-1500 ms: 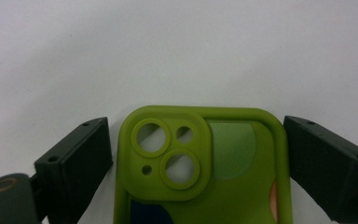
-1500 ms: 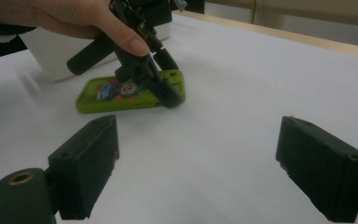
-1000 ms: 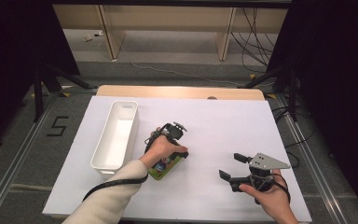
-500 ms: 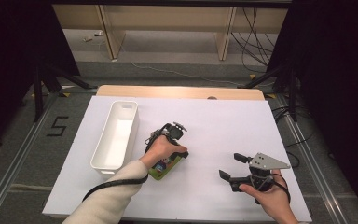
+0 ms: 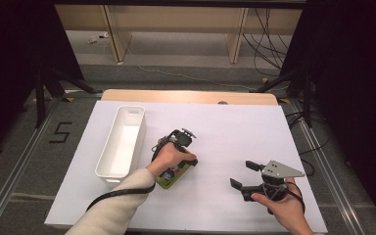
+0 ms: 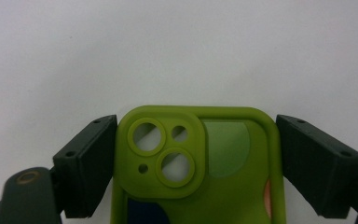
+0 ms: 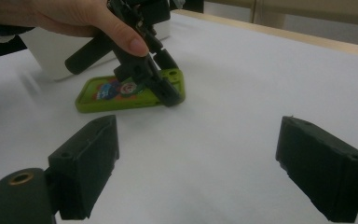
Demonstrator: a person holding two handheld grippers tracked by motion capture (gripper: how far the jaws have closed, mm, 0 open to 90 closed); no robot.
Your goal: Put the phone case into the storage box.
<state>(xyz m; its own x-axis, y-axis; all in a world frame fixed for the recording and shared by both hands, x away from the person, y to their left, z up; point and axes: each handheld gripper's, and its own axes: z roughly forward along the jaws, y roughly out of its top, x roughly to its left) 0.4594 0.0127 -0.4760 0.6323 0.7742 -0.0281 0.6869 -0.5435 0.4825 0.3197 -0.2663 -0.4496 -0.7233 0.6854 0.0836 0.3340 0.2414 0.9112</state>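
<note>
A green phone case (image 5: 168,180) with a colourful picture lies flat on the white table top, a little left of centre. My left gripper (image 5: 175,172) points down at one end of it, held in the person's left hand. In the left gripper view both pads (image 6: 91,168) press the sides of the phone case (image 6: 196,154) at its camera cutouts; the jaws have just been closing on it. My right gripper (image 5: 244,175) rests low at the right, open, with nothing between its fingers (image 7: 86,165). From there the phone case (image 7: 100,95) and my left gripper (image 7: 165,95) lie ahead.
A long white bin (image 5: 122,142) stands to the left of the phone case, lengthwise along the table. A wooden strip (image 5: 191,96) marks the table's far edge. Bare white sheet (image 5: 235,132) lies between the two grippers and beyond them.
</note>
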